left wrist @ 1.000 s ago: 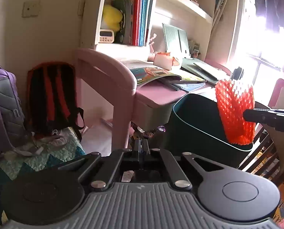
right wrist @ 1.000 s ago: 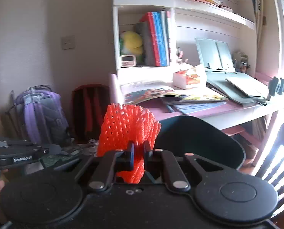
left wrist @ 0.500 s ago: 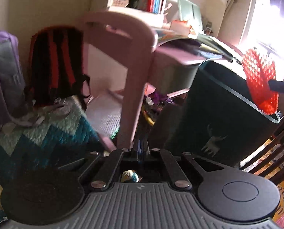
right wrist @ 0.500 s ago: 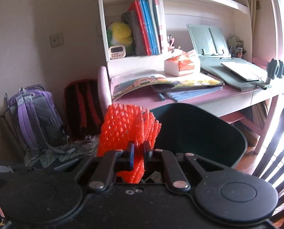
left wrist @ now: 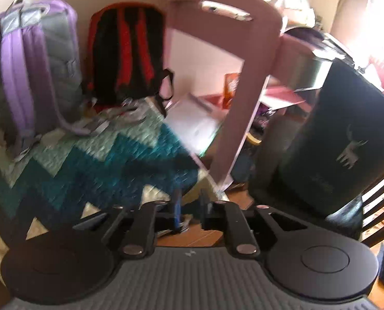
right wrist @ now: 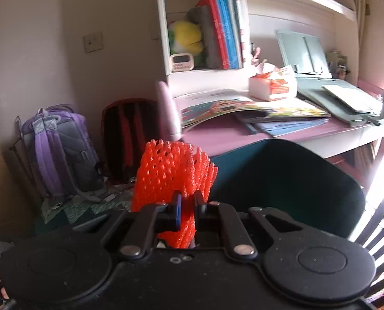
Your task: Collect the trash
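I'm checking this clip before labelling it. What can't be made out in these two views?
- Dark green bin contents: right view, interior in shadow.
- Floor litter under pink desk: left view, motion blur.
- Lower end of orange foam net: right view, hidden behind right claw.

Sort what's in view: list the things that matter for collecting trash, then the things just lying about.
Part of the job:
- orange foam net sleeve, clamped in the right gripper
- dark green plastic bin
- left gripper, jaws opening, nothing between them

Just lying about:
- purple and grey backpack
- black and red backpack
- open picture book
- yellow plush toy
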`<state>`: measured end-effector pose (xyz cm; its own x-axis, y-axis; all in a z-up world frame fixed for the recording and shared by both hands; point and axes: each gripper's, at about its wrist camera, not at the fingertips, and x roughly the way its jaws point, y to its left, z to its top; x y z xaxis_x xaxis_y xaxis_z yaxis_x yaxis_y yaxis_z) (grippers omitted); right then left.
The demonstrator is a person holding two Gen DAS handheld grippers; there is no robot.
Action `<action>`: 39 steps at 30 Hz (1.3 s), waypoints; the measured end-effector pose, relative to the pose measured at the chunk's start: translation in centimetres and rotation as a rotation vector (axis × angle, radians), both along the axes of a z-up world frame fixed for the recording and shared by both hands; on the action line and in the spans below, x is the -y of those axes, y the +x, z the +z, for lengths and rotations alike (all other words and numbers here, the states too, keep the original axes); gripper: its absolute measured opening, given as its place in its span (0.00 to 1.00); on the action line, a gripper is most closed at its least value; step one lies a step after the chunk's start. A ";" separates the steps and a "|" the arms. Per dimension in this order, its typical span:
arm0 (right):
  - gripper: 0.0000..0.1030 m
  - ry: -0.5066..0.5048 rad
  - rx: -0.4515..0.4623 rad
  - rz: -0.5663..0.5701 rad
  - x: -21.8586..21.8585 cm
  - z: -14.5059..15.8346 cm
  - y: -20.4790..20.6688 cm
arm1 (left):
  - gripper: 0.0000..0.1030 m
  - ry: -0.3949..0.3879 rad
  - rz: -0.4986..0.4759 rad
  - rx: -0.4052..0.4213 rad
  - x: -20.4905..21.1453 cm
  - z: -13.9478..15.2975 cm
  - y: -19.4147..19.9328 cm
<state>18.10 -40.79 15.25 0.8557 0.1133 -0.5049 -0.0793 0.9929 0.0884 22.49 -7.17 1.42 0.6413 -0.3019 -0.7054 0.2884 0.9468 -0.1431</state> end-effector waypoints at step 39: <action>0.23 -0.263 -0.267 -0.441 4.1 -3.4 8.3 | 0.83 0.428 -0.386 -0.278 -13.6 -34.0 1.7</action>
